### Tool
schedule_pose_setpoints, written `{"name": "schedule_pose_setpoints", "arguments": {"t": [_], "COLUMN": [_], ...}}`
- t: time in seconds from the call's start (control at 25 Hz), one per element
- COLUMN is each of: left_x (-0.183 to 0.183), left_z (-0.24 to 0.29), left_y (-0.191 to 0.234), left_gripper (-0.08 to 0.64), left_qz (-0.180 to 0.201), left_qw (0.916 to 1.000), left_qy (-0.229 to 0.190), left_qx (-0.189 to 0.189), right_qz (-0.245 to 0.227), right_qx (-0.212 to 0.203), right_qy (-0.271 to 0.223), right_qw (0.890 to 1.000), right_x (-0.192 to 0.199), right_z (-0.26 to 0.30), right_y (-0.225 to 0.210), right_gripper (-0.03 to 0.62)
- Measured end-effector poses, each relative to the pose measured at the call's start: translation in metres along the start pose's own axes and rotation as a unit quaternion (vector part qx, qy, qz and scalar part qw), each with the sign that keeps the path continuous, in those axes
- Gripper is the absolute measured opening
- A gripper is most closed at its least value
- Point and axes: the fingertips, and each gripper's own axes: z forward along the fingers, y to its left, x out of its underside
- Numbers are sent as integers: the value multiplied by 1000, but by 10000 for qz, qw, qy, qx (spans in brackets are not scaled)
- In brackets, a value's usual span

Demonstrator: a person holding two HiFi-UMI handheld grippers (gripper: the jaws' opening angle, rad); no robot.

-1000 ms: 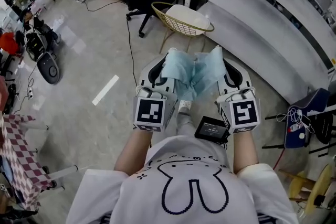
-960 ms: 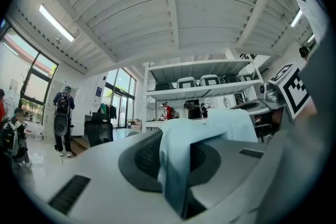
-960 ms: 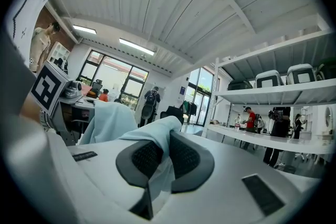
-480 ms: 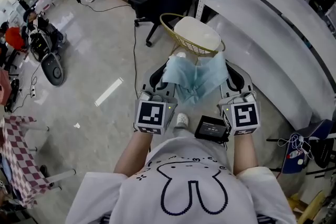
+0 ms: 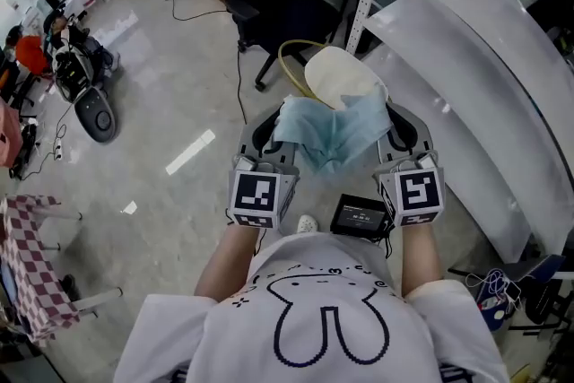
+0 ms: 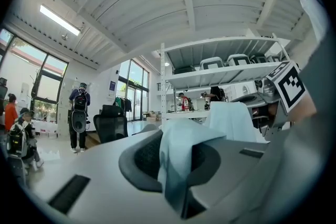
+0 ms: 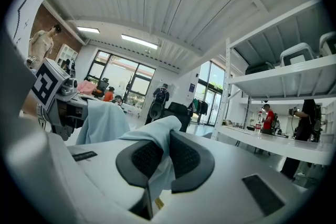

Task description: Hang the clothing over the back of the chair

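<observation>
Your left gripper (image 5: 271, 123) and right gripper (image 5: 402, 126) each clamp an edge of the pale blue clothing (image 5: 330, 134), slung between them just short of the cream-seated chair (image 5: 336, 74): pickup done, draping over its back not yet done.

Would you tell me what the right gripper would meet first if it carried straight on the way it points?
Most likely the black office chair, which shows just above the cloth that the right gripper holds; the shelf post stands slightly to the right. Depth is unclear.
</observation>
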Motion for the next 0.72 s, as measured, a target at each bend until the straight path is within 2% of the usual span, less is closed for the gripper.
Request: {"name": "schedule_pose_setpoints", "arguments": {"t": [0.44, 0.6, 0.72], "left_x": [30, 51, 72], "left_z": [41, 57, 70], "left_y": [48, 63, 75], "left_gripper": [41, 43, 42], "left_qz": [-103, -172, -264], "left_qw": [9977, 9943, 9878], "left_qy": [498, 924, 1407], "left_qx": [-452, -497, -616], "right_qz": [-502, -563, -579], "right_qx": [-210, -147, -73], "right_qy": [150, 321, 500], "right_qw": [9984, 9978, 9970], "right_x": [19, 30, 37], "right_z": [82, 111, 132], "right_y": [-41, -61, -75], "right_gripper": [23, 23, 23]}}
